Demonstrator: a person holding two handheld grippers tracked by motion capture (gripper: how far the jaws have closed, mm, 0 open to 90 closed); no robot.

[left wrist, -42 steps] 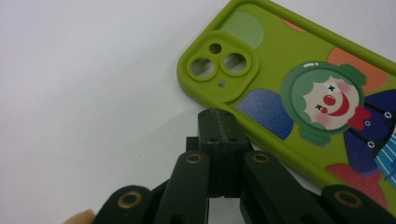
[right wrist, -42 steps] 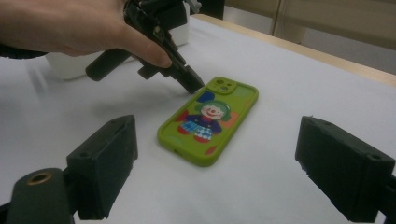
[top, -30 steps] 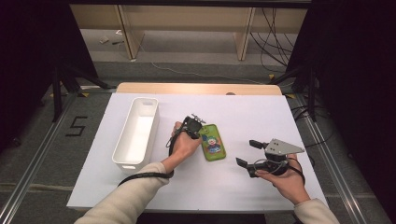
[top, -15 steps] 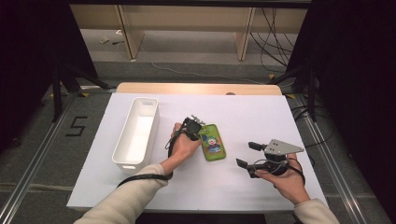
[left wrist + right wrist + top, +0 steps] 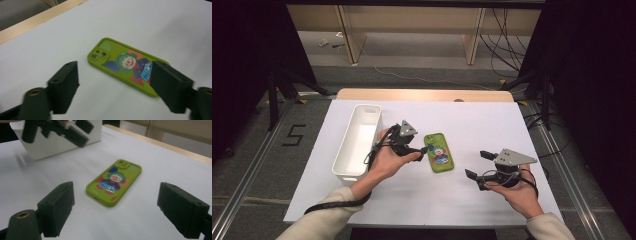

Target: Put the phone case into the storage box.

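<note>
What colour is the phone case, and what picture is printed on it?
The phone case is lime green, with a cartoon clown with green hair printed on it. The right gripper view shows it best.

You are working at a table covered in white, its pale wooden edge showing along the far side. Beyond it lies a grey floor with loose cables and the legs of light wooden furniture, while black drapes darken both sides. On the floor by a metal rail, a "5" is marked.
</note>
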